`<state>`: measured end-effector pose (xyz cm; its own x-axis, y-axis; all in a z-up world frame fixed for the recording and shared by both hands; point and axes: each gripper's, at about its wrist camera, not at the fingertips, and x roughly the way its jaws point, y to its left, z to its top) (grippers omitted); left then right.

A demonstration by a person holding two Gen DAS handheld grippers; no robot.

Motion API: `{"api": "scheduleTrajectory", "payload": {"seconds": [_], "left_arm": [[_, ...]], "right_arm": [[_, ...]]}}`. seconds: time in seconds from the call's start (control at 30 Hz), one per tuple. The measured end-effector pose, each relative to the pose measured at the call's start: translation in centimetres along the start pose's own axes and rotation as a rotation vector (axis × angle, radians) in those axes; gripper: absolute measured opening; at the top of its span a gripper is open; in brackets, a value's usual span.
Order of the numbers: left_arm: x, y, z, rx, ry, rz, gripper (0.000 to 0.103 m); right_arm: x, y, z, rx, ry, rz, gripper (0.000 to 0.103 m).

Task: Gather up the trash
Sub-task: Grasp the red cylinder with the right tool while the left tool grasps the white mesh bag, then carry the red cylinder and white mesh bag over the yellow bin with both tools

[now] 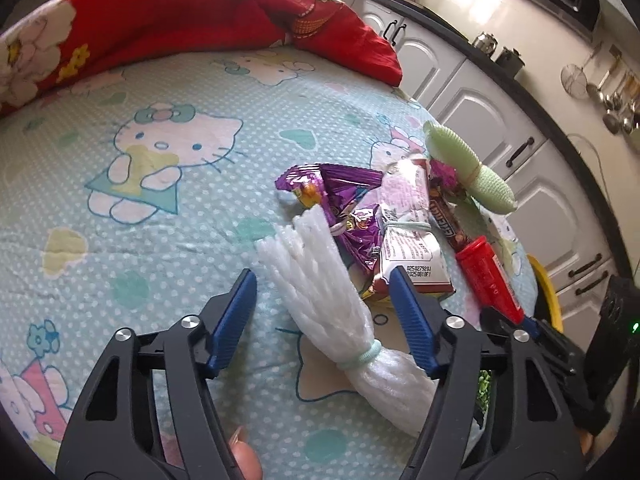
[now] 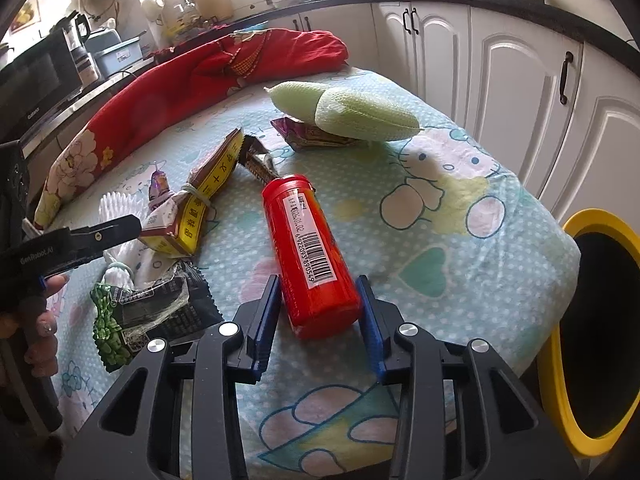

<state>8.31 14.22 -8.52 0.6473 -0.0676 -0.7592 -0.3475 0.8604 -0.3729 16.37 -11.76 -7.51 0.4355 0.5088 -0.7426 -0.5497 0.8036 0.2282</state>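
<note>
**Two hand-held grippers over scattered litter on a cloth-covered table**

The table (image 2: 500,216), draped in a pale blue cartoon-cat cloth, fills both views; white kitchen cabinets (image 2: 500,64) stand behind it. A red flowered quilt (image 1: 168,20) lies bunched along the far edge. A yellow-rimmed bin (image 2: 560,360) stands just beside the table's corner, its dark mouth facing the right wrist camera.

The litter lies in a loose cluster. A white foam net sleeve (image 1: 320,292), tied near one end with a pale green band, runs diagonally between the fingers of the left gripper (image 1: 324,280). The blue pads (image 1: 236,320) stand spread on either side of it and do not press it. Beyond it lie a purple foil wrapper (image 1: 340,200), a white-and-red packet (image 1: 408,248) bound with an elastic, a brown wrapper (image 1: 448,216) and a pale green foam net (image 1: 472,168), all touching or overlapping.

A red cylindrical tube (image 2: 312,256) with a barcode label lies on its side, its near end between the fingers of the right gripper (image 2: 320,292). The pads sit close against both flanks of the tube; whether they truly pinch it cannot be told. To the left of the right gripper rests a green-and-black wrapper (image 2: 140,316), near the person's hand (image 2: 40,320).
</note>
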Motion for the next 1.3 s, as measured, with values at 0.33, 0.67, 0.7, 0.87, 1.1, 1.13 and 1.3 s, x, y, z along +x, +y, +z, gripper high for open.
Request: {"api": "scheduleTrajectory", "payload": {"seconds": [0.33,0.67,0.7,0.87,1.1,1.13,1.3], "left_arm": [[0.0,1.2,0.2,-0.032,0.024,-0.008,0.017],[-2.7,0.8,1.4,0.008,-0.072,0.027,0.012],[-3.2,0.7,1.6,0.017,-0.094,0.038,0.012],[-5.2,-0.1,2.4,0.076,-0.194,0.112,0.012],[-7.0,-1.6,3.6,0.099,-0.278,0.126,0.012],[-7.1,-2.1,3.7,0.103,-0.283,0.116,0.012],[-6.6,-4.7,3.9,0.129,-0.286,0.068,0.012]], "right_arm": [[-0.1,0.1,0.0,0.006,0.001,0.005,0.035],[-2.0,-0.5,0.1,0.000,-0.041,0.006,0.033],[-2.2,-0.5,0.1,-0.002,-0.046,0.005,0.033],[-3.3,-0.9,0.0,-0.020,-0.063,0.003,0.033],[-4.7,-1.5,-0.3,-0.024,-0.084,0.004,0.032],[-4.9,-1.7,-0.2,-0.021,-0.088,0.006,0.032],[-5.8,-2.2,-0.1,-0.012,-0.111,0.006,0.032]]}}
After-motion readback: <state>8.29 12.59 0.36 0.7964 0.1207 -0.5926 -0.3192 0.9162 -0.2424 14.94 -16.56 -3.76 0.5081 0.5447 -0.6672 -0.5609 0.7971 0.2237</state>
